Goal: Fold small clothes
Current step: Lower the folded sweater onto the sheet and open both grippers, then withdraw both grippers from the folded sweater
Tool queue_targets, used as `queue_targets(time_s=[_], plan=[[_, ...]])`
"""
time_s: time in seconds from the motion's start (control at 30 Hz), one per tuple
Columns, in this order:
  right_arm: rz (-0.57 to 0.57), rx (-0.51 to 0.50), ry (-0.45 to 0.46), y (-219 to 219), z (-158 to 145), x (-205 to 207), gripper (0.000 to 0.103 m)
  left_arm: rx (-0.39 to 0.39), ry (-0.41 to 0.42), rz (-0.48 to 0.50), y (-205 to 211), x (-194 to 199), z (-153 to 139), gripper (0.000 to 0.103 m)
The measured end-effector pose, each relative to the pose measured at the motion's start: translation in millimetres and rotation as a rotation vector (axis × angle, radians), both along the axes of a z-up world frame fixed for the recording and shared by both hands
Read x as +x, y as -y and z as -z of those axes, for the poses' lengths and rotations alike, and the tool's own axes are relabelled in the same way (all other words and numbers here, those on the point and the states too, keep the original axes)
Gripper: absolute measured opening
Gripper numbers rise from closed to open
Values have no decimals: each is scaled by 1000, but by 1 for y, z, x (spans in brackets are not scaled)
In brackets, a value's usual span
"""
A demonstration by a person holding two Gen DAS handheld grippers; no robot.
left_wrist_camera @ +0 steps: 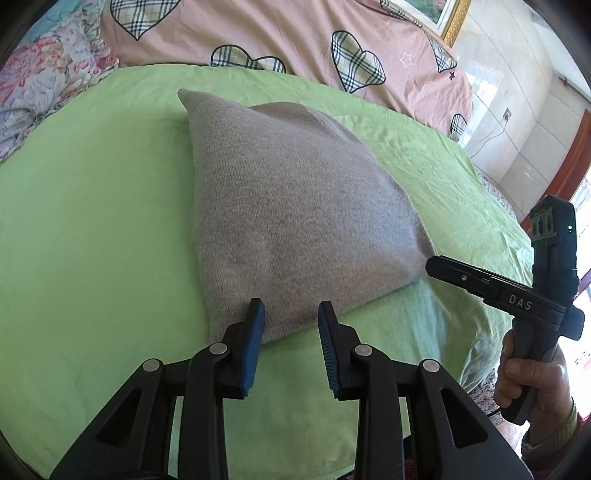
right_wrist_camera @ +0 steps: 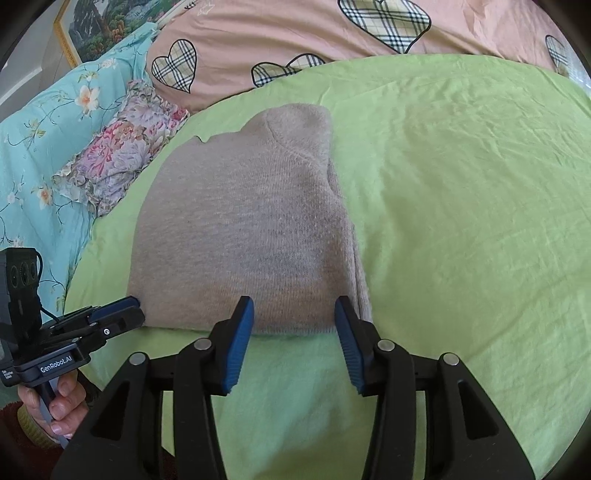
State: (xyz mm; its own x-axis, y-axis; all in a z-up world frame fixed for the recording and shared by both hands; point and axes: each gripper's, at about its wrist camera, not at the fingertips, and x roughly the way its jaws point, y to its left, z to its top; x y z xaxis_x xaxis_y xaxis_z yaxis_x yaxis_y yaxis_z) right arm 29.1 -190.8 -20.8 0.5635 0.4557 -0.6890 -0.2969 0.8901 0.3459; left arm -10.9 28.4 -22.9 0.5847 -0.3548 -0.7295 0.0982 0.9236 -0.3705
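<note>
Left wrist view shows our left gripper with its blue pads apart, poised at the near edge of a grey knitted sweater and holding nothing. That sweater lies partly folded into a rough rectangle on the green sheet of a bed, with a pink quilt with checked hearts bunched behind it. From the right wrist view, our right gripper also has its pads spread, straddling the near hem of the sweater without clamping it. The collar end points away from us, toward the quilt, and a floral pillow sits off to the left beside a blue flowered cover.

We judge the knit to be soft, light and limp. It should drape and sag wherever it is lifted, and it will likely stretch if pulled by a single point. It looks fuzzy enough to grip well between ribbed pads, so slipping seems unlikely. We would take it at the two near corners of the hem, pinching through all the layers together, so the fold carries over evenly and the inner layers do not slide out.
</note>
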Motion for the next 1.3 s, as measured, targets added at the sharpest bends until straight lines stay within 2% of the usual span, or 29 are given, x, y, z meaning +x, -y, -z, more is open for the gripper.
queue_targets(time_s=[0.17,0.27,0.3,0.47,0.53,0.63,0.8,0.9,1.03,1.2,1.3], plan=[[11,-8,15,5,-7,-15,54,-23,-13,-11,-6,-11,0,31],[16,-6,25,8,-11,-22,55,-28,-22,-15,-10,-20,1,37],[15,-4,26,8,-12,-24,56,-26,-26,-21,-11,-23,2,40],[-20,-22,42,2,-20,-34,65,-26,-30,-72,-22,-37,0,41],[-28,-28,44,0,-22,-37,68,15,-14,-96,-24,-41,-7,46],[-46,-33,51,-3,-24,-41,75,65,20,-129,-27,-49,-20,61],[-73,-21,50,-7,-26,-46,81,142,10,-137,-24,-47,-35,79],[-78,-11,49,-6,-28,-44,83,169,-8,-127,-20,-39,-42,80],[-77,-15,50,-4,-32,-36,88,265,-30,-142,-12,-24,-48,83],[-85,-21,51,-1,-37,-24,94,293,-57,-157,-10,-6,-46,84],[-90,-34,53,-2,-40,-18,97,341,-77,-160,-5,3,-41,85]])
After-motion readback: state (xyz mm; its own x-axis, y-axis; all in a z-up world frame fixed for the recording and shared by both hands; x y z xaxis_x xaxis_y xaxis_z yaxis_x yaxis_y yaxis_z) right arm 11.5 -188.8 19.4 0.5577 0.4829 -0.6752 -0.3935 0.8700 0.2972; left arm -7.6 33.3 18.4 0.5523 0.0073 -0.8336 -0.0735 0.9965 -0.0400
